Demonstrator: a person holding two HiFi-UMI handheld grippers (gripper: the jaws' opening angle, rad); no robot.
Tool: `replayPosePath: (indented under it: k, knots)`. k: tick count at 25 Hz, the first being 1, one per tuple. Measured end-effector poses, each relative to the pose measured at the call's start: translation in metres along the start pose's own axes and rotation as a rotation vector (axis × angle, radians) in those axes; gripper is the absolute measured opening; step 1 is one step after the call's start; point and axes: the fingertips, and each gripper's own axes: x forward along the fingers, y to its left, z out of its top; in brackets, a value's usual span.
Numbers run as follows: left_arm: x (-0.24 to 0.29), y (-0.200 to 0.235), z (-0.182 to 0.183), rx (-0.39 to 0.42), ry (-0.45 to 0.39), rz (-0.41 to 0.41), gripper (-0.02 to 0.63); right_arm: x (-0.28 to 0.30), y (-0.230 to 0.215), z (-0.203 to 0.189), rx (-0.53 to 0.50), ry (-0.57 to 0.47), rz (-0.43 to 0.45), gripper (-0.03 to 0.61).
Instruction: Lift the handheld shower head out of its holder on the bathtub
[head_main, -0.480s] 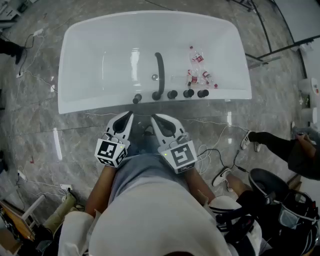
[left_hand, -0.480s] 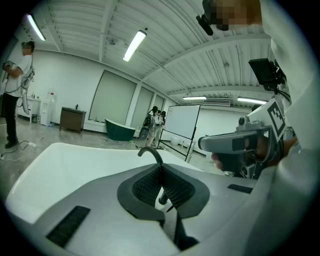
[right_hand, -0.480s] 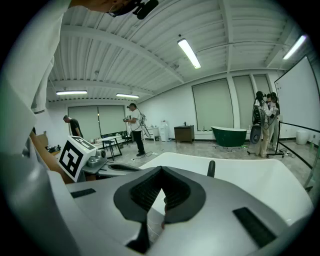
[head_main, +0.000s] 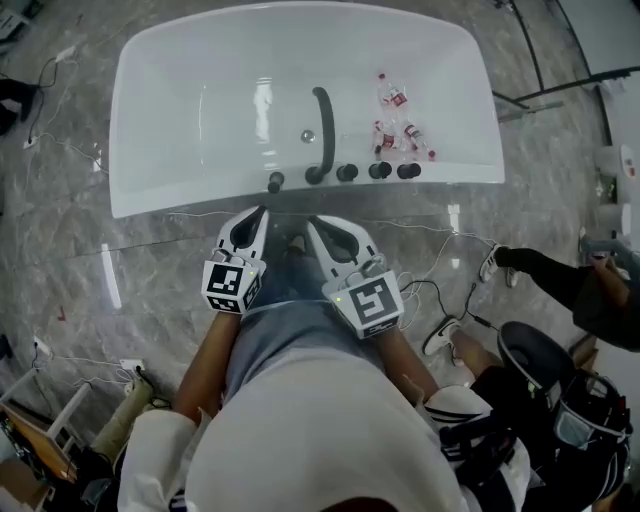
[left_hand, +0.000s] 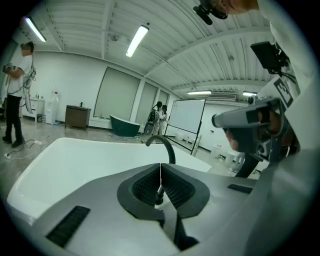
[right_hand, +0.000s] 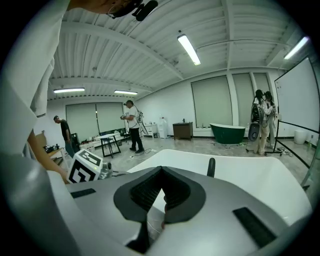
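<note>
Head view: white bathtub (head_main: 200, 110) below the person. The black handheld shower head (head_main: 275, 182) stands in its holder on the near rim, left of the curved spout (head_main: 321, 130). The left gripper (head_main: 262, 212) and right gripper (head_main: 312, 222) hover near the rim, touching nothing.

Left gripper view: jaws pressed together, empty.

Right gripper view: jaw tips meet, nothing between.

Grey marble floor (head_main: 60, 250) with loose white cables (head_main: 436, 288); a bystander's white shoe (head_main: 491, 267) nearby. Dark green tub (right_hand: 227, 133) and whiteboard (left_hand: 186, 116) far back, ceiling strip lights (right_hand: 189, 49) on.
</note>
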Motion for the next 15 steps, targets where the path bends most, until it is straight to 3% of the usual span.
replayPosePath:
  k: [9,14,15]
  knots:
    - [0.054,0.078,-0.072,0.015,0.033,0.062,0.025,0.052,-0.012,-0.017,0.026,0.049,-0.018,0.017]
    - [0.108,0.113,-0.134,0.082,0.086,0.027,0.207,0.105,-0.025,-0.039,-0.001,0.030,0.000,0.017]
    - [0.121,0.119,-0.148,0.102,0.101,0.022,0.212,0.115,-0.029,-0.046,0.002,0.037,-0.006,0.017]
